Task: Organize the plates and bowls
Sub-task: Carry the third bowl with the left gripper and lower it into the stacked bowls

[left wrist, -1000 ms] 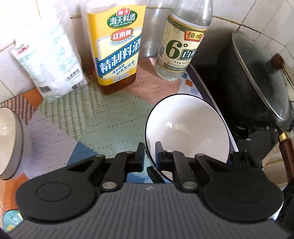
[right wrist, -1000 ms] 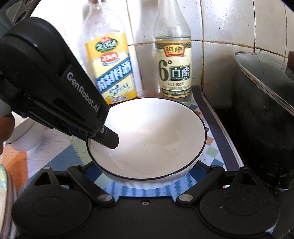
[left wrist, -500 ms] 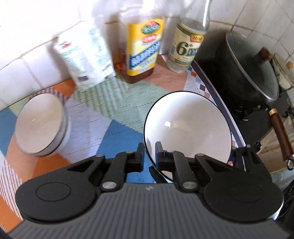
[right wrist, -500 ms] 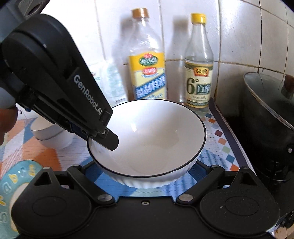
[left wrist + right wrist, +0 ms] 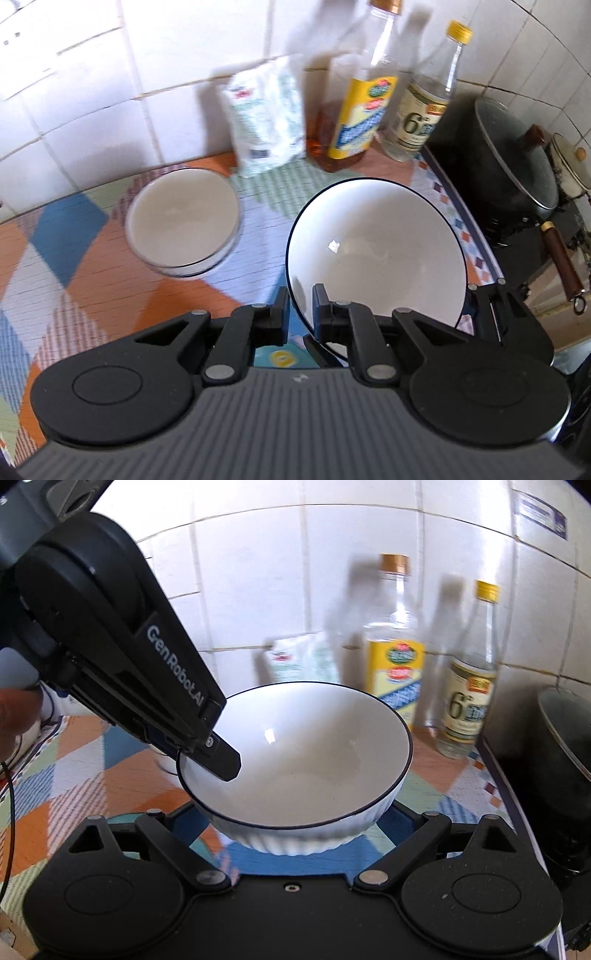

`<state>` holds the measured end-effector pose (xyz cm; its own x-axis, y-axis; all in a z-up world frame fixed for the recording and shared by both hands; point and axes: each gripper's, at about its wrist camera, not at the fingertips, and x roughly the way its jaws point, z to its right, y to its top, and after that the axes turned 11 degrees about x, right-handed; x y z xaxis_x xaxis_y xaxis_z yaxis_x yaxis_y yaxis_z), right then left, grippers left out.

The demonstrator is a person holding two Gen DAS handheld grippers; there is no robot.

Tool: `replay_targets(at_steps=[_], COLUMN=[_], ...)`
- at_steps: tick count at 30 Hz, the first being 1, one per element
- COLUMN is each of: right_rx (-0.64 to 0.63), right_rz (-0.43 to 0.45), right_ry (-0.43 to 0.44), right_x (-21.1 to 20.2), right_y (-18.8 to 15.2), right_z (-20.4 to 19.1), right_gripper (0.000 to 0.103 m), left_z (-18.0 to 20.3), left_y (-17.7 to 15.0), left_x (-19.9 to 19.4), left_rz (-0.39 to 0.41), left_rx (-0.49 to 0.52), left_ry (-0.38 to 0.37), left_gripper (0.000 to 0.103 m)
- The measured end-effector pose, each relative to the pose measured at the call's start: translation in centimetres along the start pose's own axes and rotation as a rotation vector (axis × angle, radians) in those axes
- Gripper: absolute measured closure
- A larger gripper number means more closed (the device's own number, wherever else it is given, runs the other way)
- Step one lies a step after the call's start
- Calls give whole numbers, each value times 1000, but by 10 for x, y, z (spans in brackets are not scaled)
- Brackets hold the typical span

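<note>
A white bowl with a thin black rim (image 5: 376, 254) is held in the air over the patterned counter mat (image 5: 74, 266). My left gripper (image 5: 300, 310) is shut on its near left rim, one finger inside and one outside. From the right wrist view, the same bowl (image 5: 306, 753) hangs in front, with the left gripper (image 5: 207, 755) pinching its left rim. My right gripper's fingers are hidden under the bowl, spread wide on either side of it. A second white bowl (image 5: 183, 227) stands on the mat to the left.
A white bag (image 5: 267, 116), a yellow-label bottle (image 5: 364, 110) and a vinegar bottle (image 5: 421, 114) stand against the tiled wall. A dark lidded pot (image 5: 517, 166) sits on the stove at right. A light blue plate (image 5: 280, 356) shows below the left fingers.
Both grippers have risen and pulled back from the wall with the black-rimmed bowl. The bottles look smaller and farther, and the second bowl has come fully into the left wrist view.
</note>
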<state>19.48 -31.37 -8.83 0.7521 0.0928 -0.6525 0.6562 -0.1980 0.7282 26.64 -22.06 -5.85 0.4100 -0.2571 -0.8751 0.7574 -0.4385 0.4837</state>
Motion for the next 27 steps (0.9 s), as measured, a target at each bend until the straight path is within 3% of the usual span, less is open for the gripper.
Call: replay_targets(at_steps=[11, 17, 27], right_rx=[-115, -157, -138], right_rz=[-11, 9, -34], right_ry=[22, 42, 130], right_x=[19, 44, 90], right_y=[-1, 17, 38], right_z=[-69, -99, -104], right_gripper=[5, 5, 5], left_z=[-63, -104, -148], left_y=[-23, -6, 20], left_x=[-16, -13, 21], left_rz=[17, 25, -35], left_rx=[-12, -30, -9], left_ry=[42, 43, 50], left_gripper=[92, 92, 92])
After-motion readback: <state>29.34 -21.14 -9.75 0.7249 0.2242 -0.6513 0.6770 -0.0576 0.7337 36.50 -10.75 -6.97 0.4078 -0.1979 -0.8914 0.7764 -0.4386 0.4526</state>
